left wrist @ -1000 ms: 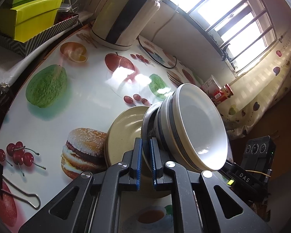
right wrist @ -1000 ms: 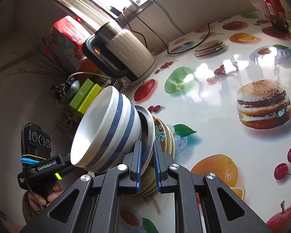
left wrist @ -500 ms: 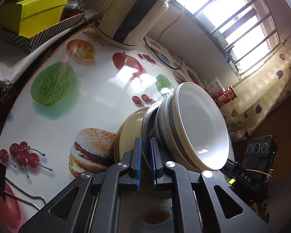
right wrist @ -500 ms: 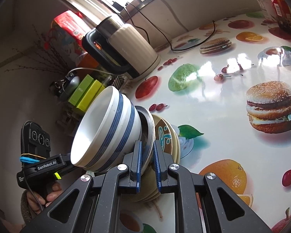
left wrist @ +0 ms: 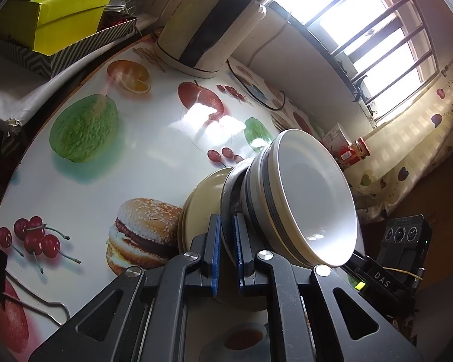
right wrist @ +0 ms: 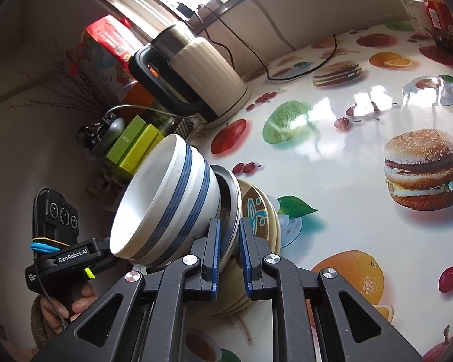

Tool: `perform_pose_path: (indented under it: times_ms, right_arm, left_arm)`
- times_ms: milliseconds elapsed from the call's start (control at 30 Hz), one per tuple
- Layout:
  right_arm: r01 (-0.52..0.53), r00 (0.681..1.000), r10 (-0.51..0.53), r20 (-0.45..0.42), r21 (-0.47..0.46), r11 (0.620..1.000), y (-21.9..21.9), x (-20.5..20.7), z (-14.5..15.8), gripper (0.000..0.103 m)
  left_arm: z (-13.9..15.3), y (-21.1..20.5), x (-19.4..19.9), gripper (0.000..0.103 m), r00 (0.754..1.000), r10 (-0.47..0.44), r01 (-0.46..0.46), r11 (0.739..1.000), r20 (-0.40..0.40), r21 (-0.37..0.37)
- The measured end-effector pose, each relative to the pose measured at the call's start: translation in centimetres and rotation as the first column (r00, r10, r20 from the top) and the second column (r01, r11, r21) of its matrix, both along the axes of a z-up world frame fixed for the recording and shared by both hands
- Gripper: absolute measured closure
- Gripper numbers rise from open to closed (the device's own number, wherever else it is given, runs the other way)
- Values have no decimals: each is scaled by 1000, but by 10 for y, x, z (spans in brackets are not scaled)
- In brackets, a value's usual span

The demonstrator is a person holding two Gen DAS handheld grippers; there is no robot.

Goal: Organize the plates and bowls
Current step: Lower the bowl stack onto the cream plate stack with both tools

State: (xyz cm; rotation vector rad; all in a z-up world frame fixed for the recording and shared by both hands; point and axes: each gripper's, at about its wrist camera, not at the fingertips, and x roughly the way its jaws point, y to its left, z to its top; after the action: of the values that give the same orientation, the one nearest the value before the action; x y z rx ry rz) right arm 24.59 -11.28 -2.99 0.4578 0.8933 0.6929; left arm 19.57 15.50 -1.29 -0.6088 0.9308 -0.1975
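Observation:
A grey-rimmed plate (left wrist: 228,199) (right wrist: 234,199) carries nested white bowls with blue stripes (left wrist: 305,199) (right wrist: 172,205). It is tilted steeply above a stack of cream plates (left wrist: 202,199) (right wrist: 262,217) on the fruit-print table. My left gripper (left wrist: 226,256) is shut on one edge of the grey plate. My right gripper (right wrist: 229,259) is shut on the opposite edge. The top cream plate has a brown centre with a teal mark.
A cream electric kettle (left wrist: 208,27) (right wrist: 196,72) with its cord stands at the table's back. Green boxes (left wrist: 63,15) (right wrist: 136,144) sit beyond the table edge. A jar and carton (left wrist: 350,147) stand by the window. A binder clip wire (left wrist: 48,304) lies near the left gripper.
Both grippers have carried the grey plate and bowls a little forward over the cream plates. The grip has not changed.

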Motion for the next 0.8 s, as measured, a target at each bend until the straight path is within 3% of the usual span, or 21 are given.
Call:
perform_pose_path:
  times_ms: [667,800]
  right_arm:
    - [7,1000,-5,27,-45,999,1,-3,5,88]
    - [18,999,-16,31,-58,998,-1,-5,7,81]
  left_arm:
    - [5,-2,-3,89,1000,13,-13,999,7,49]
    - [8,-2,-7,82,1000,18,-19,997,12,72]
